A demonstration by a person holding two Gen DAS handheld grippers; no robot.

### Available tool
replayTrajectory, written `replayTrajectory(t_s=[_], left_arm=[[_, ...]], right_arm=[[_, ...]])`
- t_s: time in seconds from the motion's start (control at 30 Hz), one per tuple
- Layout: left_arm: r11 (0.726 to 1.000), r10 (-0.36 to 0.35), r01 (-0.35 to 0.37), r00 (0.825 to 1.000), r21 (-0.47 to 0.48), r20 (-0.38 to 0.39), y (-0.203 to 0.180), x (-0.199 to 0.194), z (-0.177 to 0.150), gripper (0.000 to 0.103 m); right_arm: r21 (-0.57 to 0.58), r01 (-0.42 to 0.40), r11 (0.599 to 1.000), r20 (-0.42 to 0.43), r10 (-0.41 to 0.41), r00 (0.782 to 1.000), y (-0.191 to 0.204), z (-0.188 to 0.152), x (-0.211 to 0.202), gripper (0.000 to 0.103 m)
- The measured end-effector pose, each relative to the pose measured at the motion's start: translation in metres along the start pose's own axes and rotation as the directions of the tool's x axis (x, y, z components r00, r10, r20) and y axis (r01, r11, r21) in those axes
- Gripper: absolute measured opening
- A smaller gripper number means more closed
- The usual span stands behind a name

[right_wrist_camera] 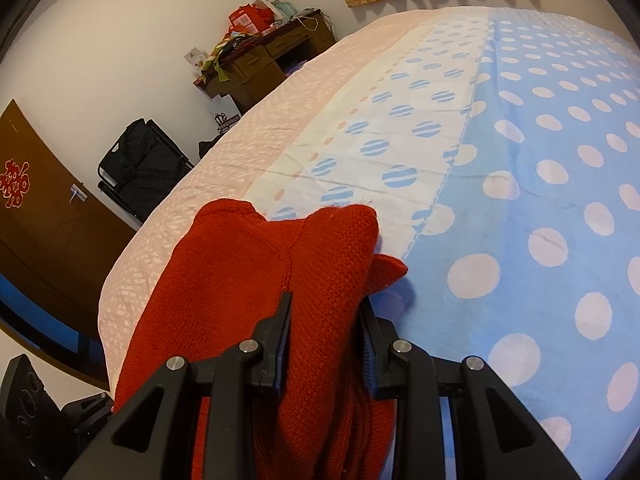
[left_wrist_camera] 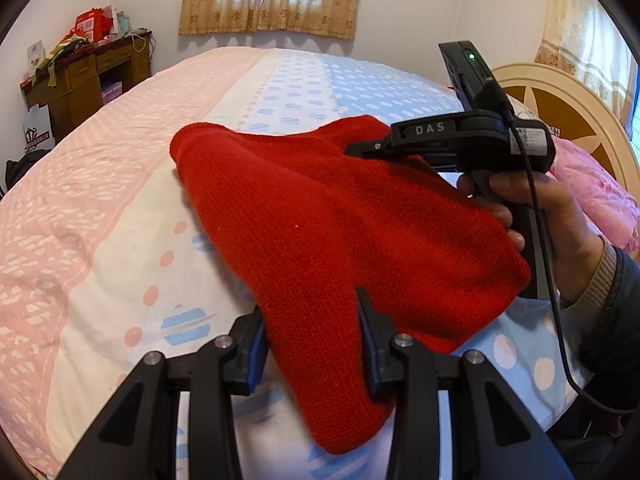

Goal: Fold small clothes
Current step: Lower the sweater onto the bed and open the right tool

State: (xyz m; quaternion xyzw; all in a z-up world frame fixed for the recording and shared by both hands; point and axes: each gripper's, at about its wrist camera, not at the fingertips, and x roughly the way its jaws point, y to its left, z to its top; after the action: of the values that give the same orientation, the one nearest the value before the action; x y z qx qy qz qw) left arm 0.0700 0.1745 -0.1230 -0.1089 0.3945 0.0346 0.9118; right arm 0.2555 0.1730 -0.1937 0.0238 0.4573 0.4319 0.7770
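A red knit garment hangs bunched between both grippers over the bed. In the left wrist view my left gripper has a thick fold of it filling the space between its fingers, and the loose end droops below them. My right gripper, held by a hand, clamps the garment's far upper corner. In the right wrist view my right gripper is shut on a gathered wad of the red knit garment, which drapes down to the left over the bed.
The bed cover is pink at the left, white with striped dots in the middle and blue with white dots at the right. A headboard and pink pillow lie right. A cluttered desk, black folding chair and brown door stand beyond the bed.
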Motion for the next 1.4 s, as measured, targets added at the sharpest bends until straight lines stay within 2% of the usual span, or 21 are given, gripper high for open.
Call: replayTrajectory(t_s=[0.1,0.2,0.33,0.37,0.43,0.47,0.53,0.6,0.63,0.67,0.7,0.73,0.77,0.9,1.0,1.03,1.1,1.13,1.2,1.33,1.4], left_arm=[[1.000,0.009,-0.009,1.000,-0.004,-0.004,0.001,-0.001,0.000,0.049],[1.000,0.007,-0.007,1.000,-0.010,-0.006,0.004,-0.010,0.004,0.052],[0.999,0.024,-0.021,0.996,-0.030,0.081,0.011,-0.033,0.012,0.052],[0.999,0.047,-0.045,0.992,-0.022,0.115,0.012,-0.038,0.014,0.058],[0.995,0.098,-0.096,0.986,-0.020,0.137,0.015,-0.037,0.016,0.069],[0.993,0.115,-0.112,0.985,-0.025,0.129,0.018,-0.032,0.016,0.070],[0.985,0.168,-0.165,0.983,-0.043,0.080,0.024,-0.015,0.013,0.070],[0.984,0.170,-0.166,0.984,-0.060,0.052,0.032,-0.002,0.006,0.074],[0.983,0.172,-0.168,0.984,-0.073,0.049,0.034,0.000,0.003,0.078],[0.981,0.176,-0.170,0.983,-0.093,0.057,0.037,0.001,-0.001,0.080],[0.982,0.174,-0.168,0.982,-0.090,0.068,0.035,0.001,-0.002,0.080],[0.982,0.181,-0.176,0.981,-0.074,0.072,0.032,0.002,-0.004,0.080],[0.979,0.197,-0.192,0.978,-0.062,0.075,0.028,0.002,-0.003,0.080],[0.974,0.224,-0.223,0.969,-0.021,0.102,0.013,-0.015,-0.005,0.080],[0.969,0.245,-0.246,0.958,-0.011,0.147,0.008,-0.039,-0.005,0.080],[0.969,0.245,-0.244,0.955,-0.026,0.169,0.008,-0.051,-0.003,0.081],[0.967,0.255,-0.248,0.942,-0.062,0.219,0.008,-0.070,0.001,0.087],[0.965,0.264,-0.254,0.936,-0.073,0.235,0.007,-0.076,0.002,0.093],[0.959,0.285,-0.270,0.919,-0.091,0.273,0.004,-0.091,0.006,0.096],[0.960,0.278,-0.271,0.906,-0.065,0.319,-0.007,-0.105,0.006,0.097],[0.963,0.267,-0.261,0.906,-0.062,0.330,-0.009,-0.106,0.006,0.097]], right_arm=[[-0.005,0.006,1.000,0.000,-0.006,1.000,0.001,0.000,0.000,0.031],[-0.006,0.027,1.000,0.009,-0.027,1.000,0.002,0.001,-0.005,0.036],[-0.035,0.096,0.995,0.079,-0.093,0.993,0.011,0.001,-0.032,0.040],[-0.043,0.101,0.994,0.101,-0.096,0.990,0.015,0.000,-0.041,0.040],[-0.067,0.048,0.997,0.138,-0.038,0.990,0.028,-0.007,-0.062,0.043],[-0.080,0.019,0.997,0.141,-0.007,0.990,0.034,-0.011,-0.068,0.046],[-0.133,-0.039,0.990,0.117,0.055,0.992,0.050,-0.026,-0.075,0.050],[-0.162,-0.071,0.984,0.047,0.080,0.996,0.060,-0.043,-0.066,0.050],[-0.169,-0.054,0.984,0.025,0.059,0.998,0.060,-0.049,-0.061,0.050],[-0.179,-0.001,0.984,0.015,0.004,1.000,0.059,-0.054,-0.055,0.050],[-0.192,0.122,0.974,0.028,-0.119,0.992,0.055,-0.062,-0.049,0.050],[-0.197,0.171,0.965,0.033,-0.168,0.985,0.052,-0.065,-0.046,0.050],[-0.200,0.185,0.962,0.028,-0.183,0.983,0.049,-0.068,-0.042,0.050],[-0.172,0.211,0.962,0.073,-0.201,0.977,0.050,-0.075,-0.058,0.050],[-0.158,0.236,0.959,0.162,-0.211,0.964,0.067,-0.083,-0.088,0.051],[-0.153,0.254,0.955,0.192,-0.224,0.955,0.072,-0.085,-0.098,0.053],[-0.130,0.310,0.942,0.271,-0.267,0.925,0.087,-0.091,-0.120,0.057],[-0.127,0.321,0.938,0.291,-0.274,0.917,0.093,-0.093,-0.127,0.060],[-0.138,0.346,0.928,0.336,-0.285,0.898,0.110,-0.100,-0.142,0.063],[-0.187,0.383,0.905,0.399,-0.286,0.871,0.141,-0.109,-0.157,0.066],[-0.201,0.381,0.903,0.417,-0.272,0.867,0.151,-0.116,-0.164,0.066]])
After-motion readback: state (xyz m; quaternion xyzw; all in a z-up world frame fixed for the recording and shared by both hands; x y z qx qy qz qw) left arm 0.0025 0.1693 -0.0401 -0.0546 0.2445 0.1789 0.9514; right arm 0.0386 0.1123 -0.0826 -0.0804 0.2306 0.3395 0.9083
